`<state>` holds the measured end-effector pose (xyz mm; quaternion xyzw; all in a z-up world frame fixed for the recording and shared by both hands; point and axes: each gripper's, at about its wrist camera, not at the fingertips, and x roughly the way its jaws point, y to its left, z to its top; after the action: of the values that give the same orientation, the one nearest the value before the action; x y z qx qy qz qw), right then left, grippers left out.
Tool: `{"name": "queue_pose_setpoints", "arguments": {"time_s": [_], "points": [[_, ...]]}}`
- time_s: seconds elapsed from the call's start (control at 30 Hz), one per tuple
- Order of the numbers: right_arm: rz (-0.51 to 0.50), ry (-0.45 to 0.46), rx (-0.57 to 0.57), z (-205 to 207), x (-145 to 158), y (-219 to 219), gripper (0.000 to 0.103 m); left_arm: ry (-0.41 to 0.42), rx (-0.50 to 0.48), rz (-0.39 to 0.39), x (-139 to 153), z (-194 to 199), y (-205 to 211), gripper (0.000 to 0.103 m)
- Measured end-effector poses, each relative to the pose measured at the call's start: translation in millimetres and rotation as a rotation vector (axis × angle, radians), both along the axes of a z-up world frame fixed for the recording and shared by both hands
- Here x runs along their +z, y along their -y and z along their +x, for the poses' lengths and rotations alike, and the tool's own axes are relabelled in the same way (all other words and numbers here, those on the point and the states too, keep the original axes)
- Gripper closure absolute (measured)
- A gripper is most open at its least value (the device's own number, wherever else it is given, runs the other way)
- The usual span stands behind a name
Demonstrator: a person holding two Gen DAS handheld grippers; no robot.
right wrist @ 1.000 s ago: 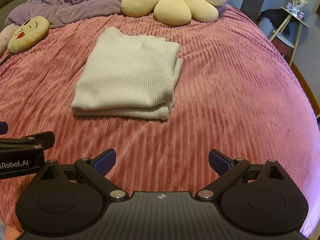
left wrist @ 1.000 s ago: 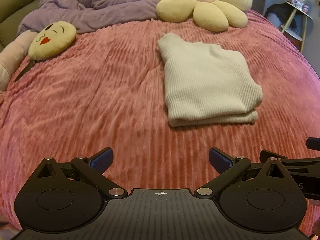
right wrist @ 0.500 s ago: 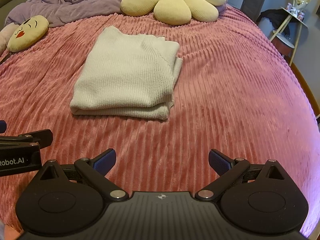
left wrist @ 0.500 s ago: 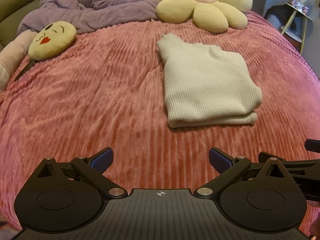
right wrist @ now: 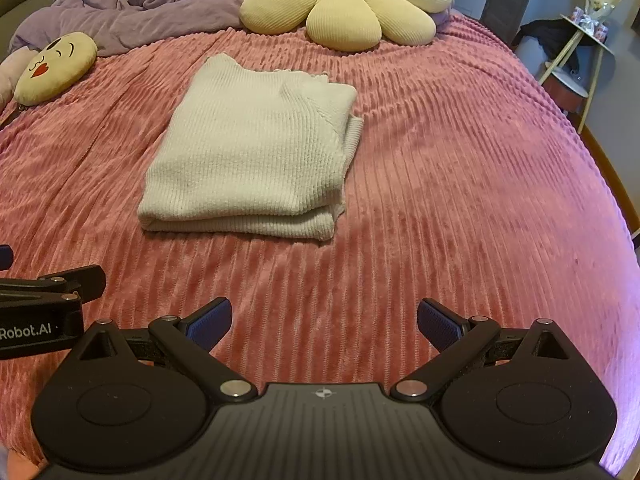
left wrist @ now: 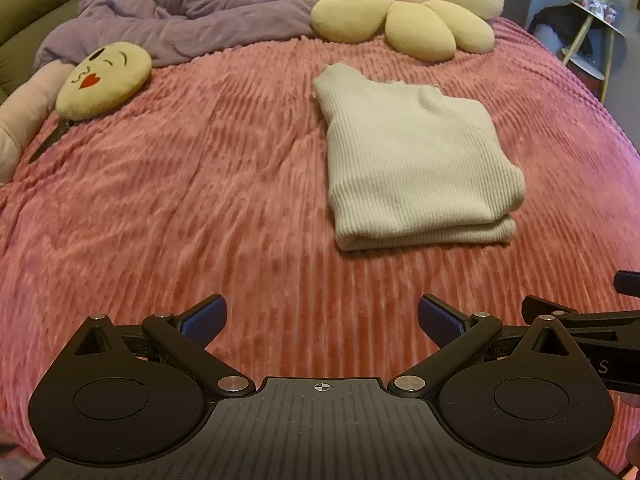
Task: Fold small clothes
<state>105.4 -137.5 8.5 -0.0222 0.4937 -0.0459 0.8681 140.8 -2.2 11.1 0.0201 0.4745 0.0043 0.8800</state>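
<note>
A cream ribbed sweater (left wrist: 416, 160) lies folded into a neat stack on a pink ribbed bedspread (left wrist: 180, 200), its doubled edge toward the near side. At the far end of the bed a large yellow flower-shaped cushion (left wrist: 404, 8) sits just beyond the sweater, apart from it, with a rumpled purple duvet (left wrist: 180, 12) bunched to its left. A round yellow kissing-face pillow (left wrist: 104, 78) rests at the far left, well apart from the garment. Off the bed's right side stands a small side table (right wrist: 580, 44) with a dark garment draped beside it. The left gripper (left wrist: 320, 316) and right gripper (right wrist: 324, 316) hover side by side over bare bedspread near the camera, each with its blue-padded fingers (right wrist: 210, 320) spread wide and holding nothing. Only open bedspread lies between them and the sweater.
</note>
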Motion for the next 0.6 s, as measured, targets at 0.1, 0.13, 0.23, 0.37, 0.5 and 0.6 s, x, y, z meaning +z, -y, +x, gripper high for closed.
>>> {"name": "queue_pose_setpoints", "arguments": {"time_s": [0.1,0.13,0.23,0.37,0.5,0.6], "points": [[0.002,0.001,-0.001,-0.2,0.2,0.4,0.004,-0.001,0.000,0.000,-0.1,-0.1,0.1,0.000],[0.000,0.002,-0.002,-0.4,0.1,0.0,0.004,-0.001,0.001,0.000,-0.1,-0.1,0.2,0.000],[0.002,0.005,-0.004,-1.1,0.6,0.4,0.004,-0.002,-0.001,0.000,-0.1,0.1,0.2,0.000],[0.001,0.006,-0.003,-1.2,0.5,0.7,0.004,-0.006,-0.001,-0.005,-1.4,-0.5,-0.3,0.000],[0.002,0.008,-0.003,-1.6,1.6,1.1,0.004,-0.010,0.001,-0.006,-2.9,-0.9,-1.3,0.000],[0.003,0.007,-0.004,-1.7,2.0,1.6,0.004,-0.009,0.000,-0.002,-3.2,-1.3,-0.6,0.000]]}}
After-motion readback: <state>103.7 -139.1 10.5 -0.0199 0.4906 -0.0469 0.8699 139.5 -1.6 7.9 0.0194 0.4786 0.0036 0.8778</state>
